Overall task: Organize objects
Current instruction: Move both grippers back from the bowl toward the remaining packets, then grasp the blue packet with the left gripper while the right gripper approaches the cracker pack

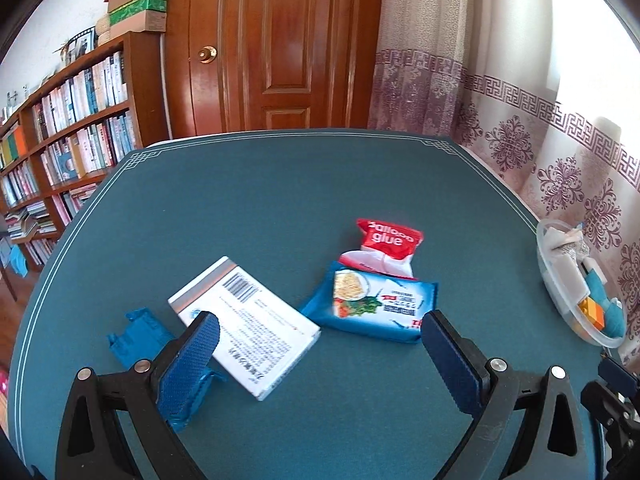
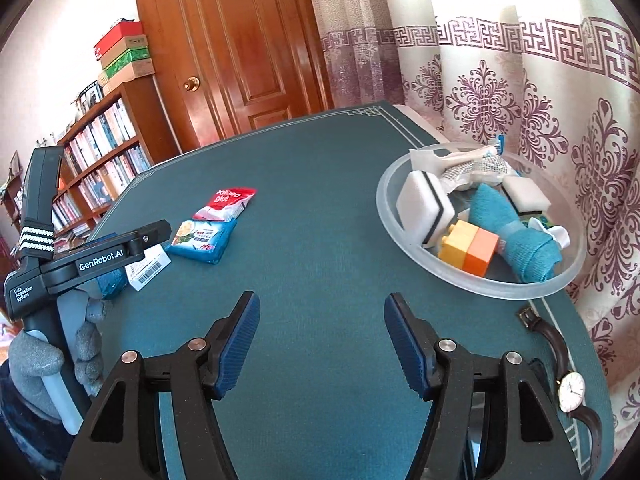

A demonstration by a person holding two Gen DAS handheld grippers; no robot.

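Bowl: I see a clear plastic bowl (image 2: 404, 236) at the table's right edge, beside the patterned curtain; from my left wrist camera only its near side shows (image 1: 554, 280).
Bowl contents: I count two white sponges with dark backing (image 2: 420, 208), a yellow-and-orange block (image 2: 468, 250), a rolled teal cloth (image 2: 516, 236), and a crumpled white wrapper (image 2: 472, 168) at the back. Smaller bits lie under these; I cannot tell what they are.
Outside the bowl: a red "balloon glue" packet (image 1: 390, 240) touches the blue noodle packet (image 1: 372, 306) in front of it. A white box (image 1: 244, 322) with a barcode lies just left of them, and a blue plastic piece (image 1: 138, 334) sits partly under it.
Watch: a wristwatch (image 2: 570, 390) with a dark strap lies on the green table (image 2: 320, 184), near the bowl's front and outside it.
Left gripper (image 1: 320, 346): I see its fingers spread wide with nothing between them, above the white box and the noodle packet.
Right gripper (image 2: 322, 344): its fingers stand moderately apart over bare table, holding nothing.
Hand: a grey-gloved hand (image 2: 52, 354) grips the left tool's handle.
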